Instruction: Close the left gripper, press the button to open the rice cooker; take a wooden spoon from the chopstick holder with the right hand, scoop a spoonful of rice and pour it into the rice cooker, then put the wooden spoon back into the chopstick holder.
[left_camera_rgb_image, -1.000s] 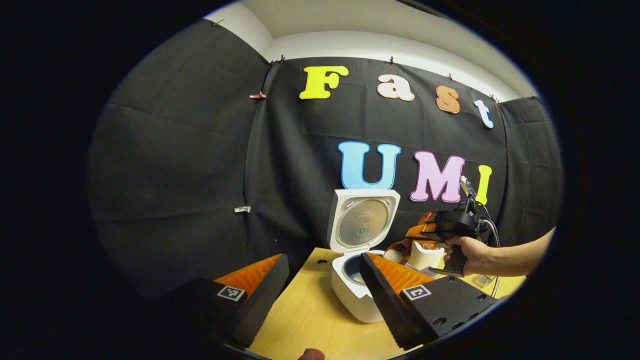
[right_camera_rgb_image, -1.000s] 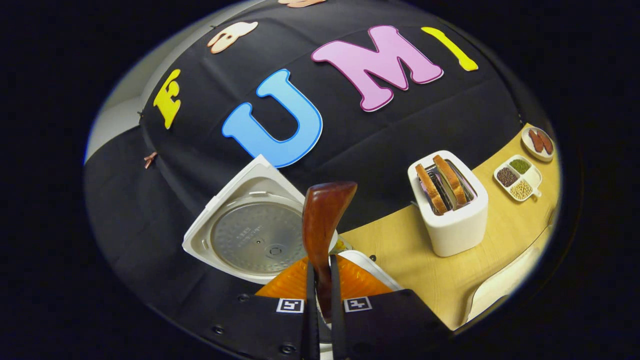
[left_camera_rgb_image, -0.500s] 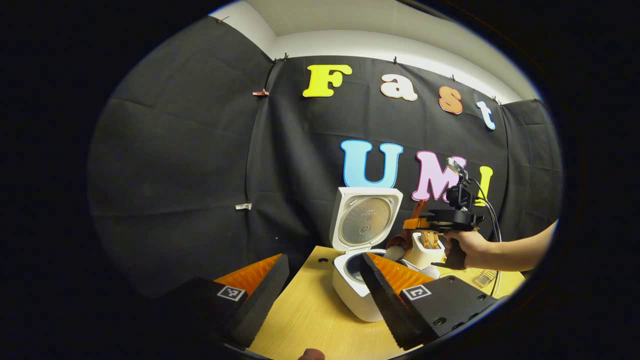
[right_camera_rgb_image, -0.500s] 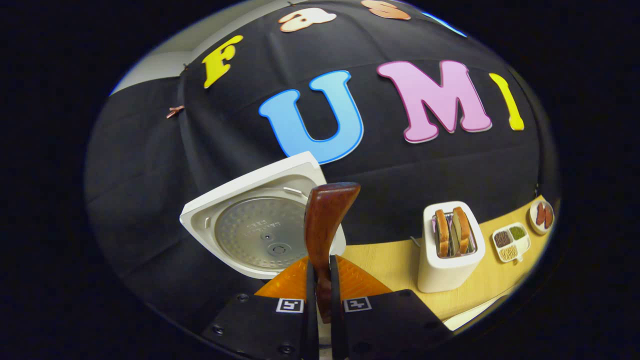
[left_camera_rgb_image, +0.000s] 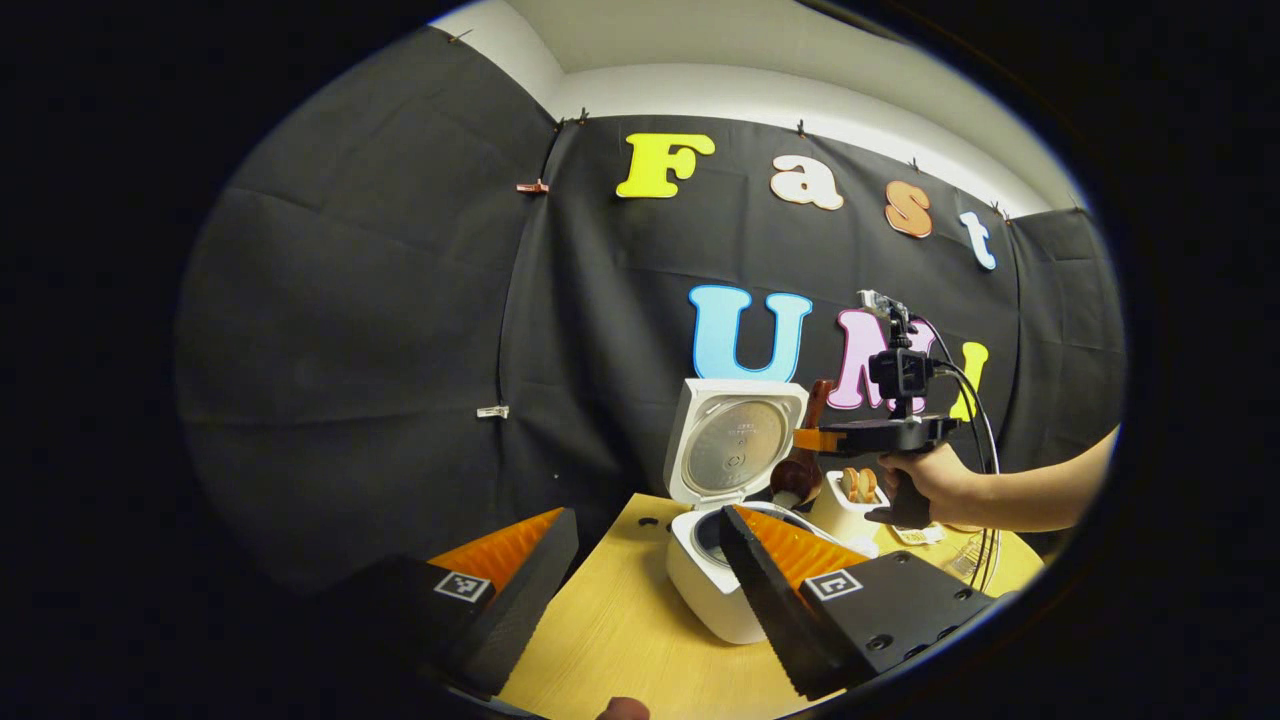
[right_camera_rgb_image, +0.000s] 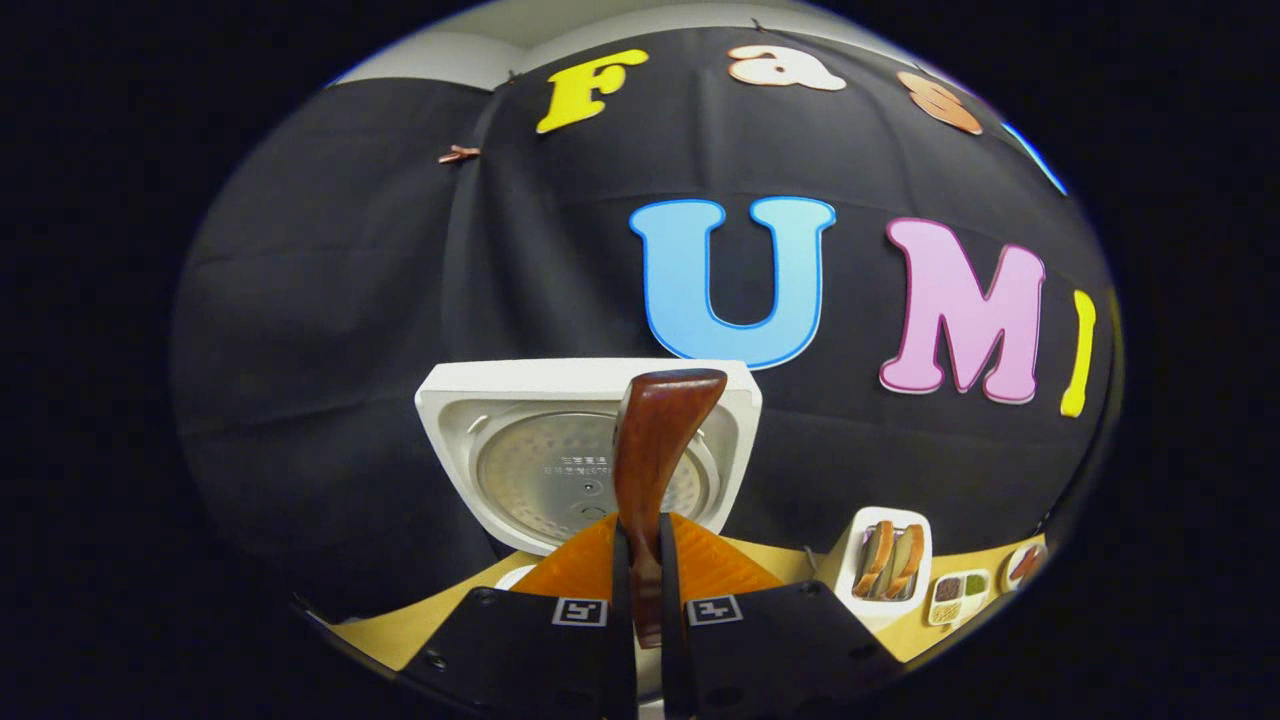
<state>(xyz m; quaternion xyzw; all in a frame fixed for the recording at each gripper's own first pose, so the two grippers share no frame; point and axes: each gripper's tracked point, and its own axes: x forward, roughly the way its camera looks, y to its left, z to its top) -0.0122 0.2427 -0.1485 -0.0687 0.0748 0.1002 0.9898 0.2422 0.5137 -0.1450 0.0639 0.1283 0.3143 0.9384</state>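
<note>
Table (left_camera_rgb_image: 620, 640) ran across the bottom of the left gripper view. Rice cooker (left_camera_rgb_image: 705, 570) sat near 5 o'clock from centre there, lid (left_camera_rgb_image: 735, 440) standing upright and open, pot mouth partly hidden behind the left gripper's own finger. Toaster (right_camera_rgb_image: 890, 570) with bread stood at 4 o'clock in the right gripper view, a divided dish of grains (right_camera_rgb_image: 958, 592) just beside it.

Left gripper (left_camera_rgb_image: 640, 560): fingers spread wide apart, holding nothing, parked low at 6 o'clock in front of the cooker.

Right gripper (right_camera_rgb_image: 640, 590): fingers clamped together on the wooden spoon (right_camera_rgb_image: 655, 450), handle end sticking up at 12 o'clock past the fingers. In the left gripper view the spoon bowl (left_camera_rgb_image: 795, 478) hung just above the cooker's rim at 3 o'clock, held out by the hand (left_camera_rgb_image: 930, 480).

Judgement: pour step looked about done or under way; couldn't tell if rice was left in the bowl. Risks: spoon bowl clipping the open lid on withdrawal, leftover grains dropping on the table during transfer, spoon rotating in the narrow grip.
</note>
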